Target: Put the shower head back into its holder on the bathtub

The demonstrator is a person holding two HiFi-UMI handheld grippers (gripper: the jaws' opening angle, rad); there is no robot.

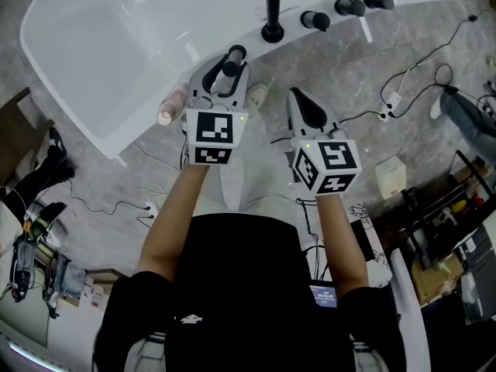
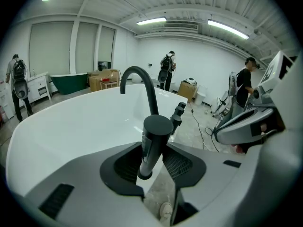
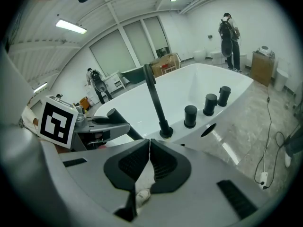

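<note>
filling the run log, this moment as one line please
left tool: shut on shower head | right tool: shut, empty | holder on bathtub rim: empty | step: shower head not yet seated

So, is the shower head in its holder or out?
Out: the left gripper clamps the shower head; the holder hole is empty.

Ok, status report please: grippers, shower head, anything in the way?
Left gripper shut on shower head. Right gripper shut, empty. Holder empty, nothing seen blocking it.
</note>
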